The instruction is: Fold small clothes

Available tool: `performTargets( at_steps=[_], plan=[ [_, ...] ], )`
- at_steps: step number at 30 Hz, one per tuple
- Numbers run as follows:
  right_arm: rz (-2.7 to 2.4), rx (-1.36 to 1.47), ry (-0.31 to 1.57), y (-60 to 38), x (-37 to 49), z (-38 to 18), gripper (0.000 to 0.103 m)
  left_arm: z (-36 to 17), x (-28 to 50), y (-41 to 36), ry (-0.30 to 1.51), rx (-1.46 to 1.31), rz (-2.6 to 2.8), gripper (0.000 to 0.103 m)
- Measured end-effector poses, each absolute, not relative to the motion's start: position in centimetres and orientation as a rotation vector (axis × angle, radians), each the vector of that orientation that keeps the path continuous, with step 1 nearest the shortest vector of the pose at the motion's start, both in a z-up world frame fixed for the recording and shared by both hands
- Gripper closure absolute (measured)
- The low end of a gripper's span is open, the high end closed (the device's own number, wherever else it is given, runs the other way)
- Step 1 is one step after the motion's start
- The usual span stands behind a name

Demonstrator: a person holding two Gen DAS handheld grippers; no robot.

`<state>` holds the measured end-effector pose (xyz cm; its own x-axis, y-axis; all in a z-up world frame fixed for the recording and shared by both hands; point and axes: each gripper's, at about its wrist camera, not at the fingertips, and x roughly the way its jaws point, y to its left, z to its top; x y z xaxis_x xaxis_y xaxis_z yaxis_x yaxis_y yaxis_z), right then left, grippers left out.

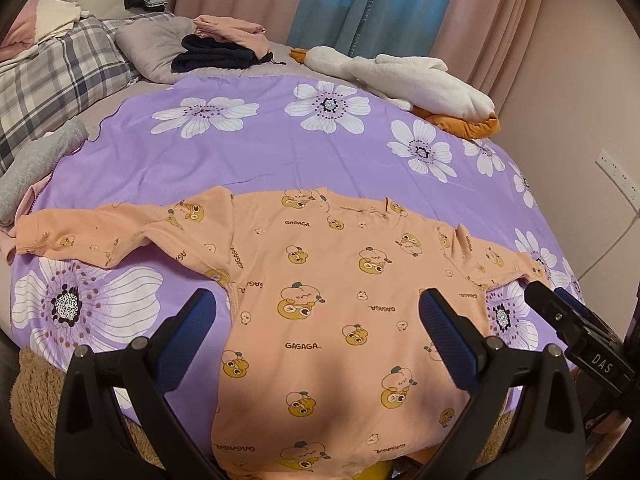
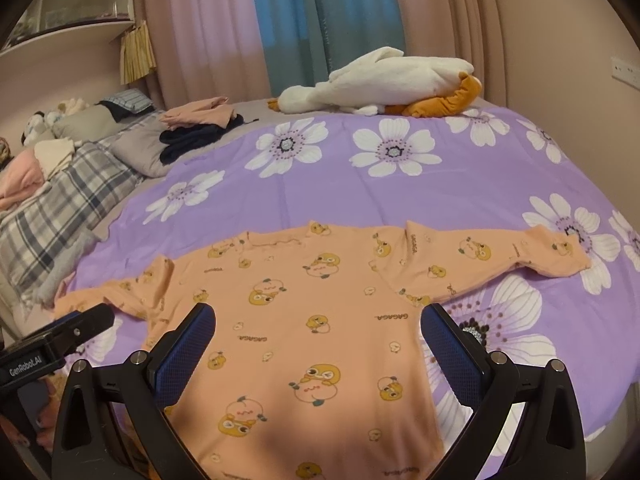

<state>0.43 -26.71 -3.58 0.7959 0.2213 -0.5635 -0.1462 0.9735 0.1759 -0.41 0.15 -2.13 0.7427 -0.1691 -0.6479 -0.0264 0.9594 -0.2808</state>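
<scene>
peach top laid out flat on the bed, ready for its first fold.

left of the peach top [image 1: 320,280], its left sleeve [image 1: 84,232] lies stretched out; the left claw [image 1: 316,320] and right claw [image 2: 318,332] hover over its body, jaws apart, holding nothing; right of it the right sleeve [image 2: 500,252] reaches across the purple floral sheet [image 2: 360,184], likely spread to give clean fold lines.

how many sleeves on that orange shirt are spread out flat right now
2. The orange shirt has its left sleeve stretched toward the plaid pillows and its right sleeve stretched the opposite way across the purple sheet. Neither is folded in.
</scene>
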Motion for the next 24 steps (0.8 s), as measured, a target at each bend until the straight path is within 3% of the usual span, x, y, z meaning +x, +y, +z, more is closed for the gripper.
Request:
performTargets(
  at_steps=[24],
  plan=[
    [0.187,0.15,0.611,-27.37,0.13,-3.42,0.001,-2.23,-0.1,-0.81,0.751,-0.283,-0.128,0.002]
  ],
)
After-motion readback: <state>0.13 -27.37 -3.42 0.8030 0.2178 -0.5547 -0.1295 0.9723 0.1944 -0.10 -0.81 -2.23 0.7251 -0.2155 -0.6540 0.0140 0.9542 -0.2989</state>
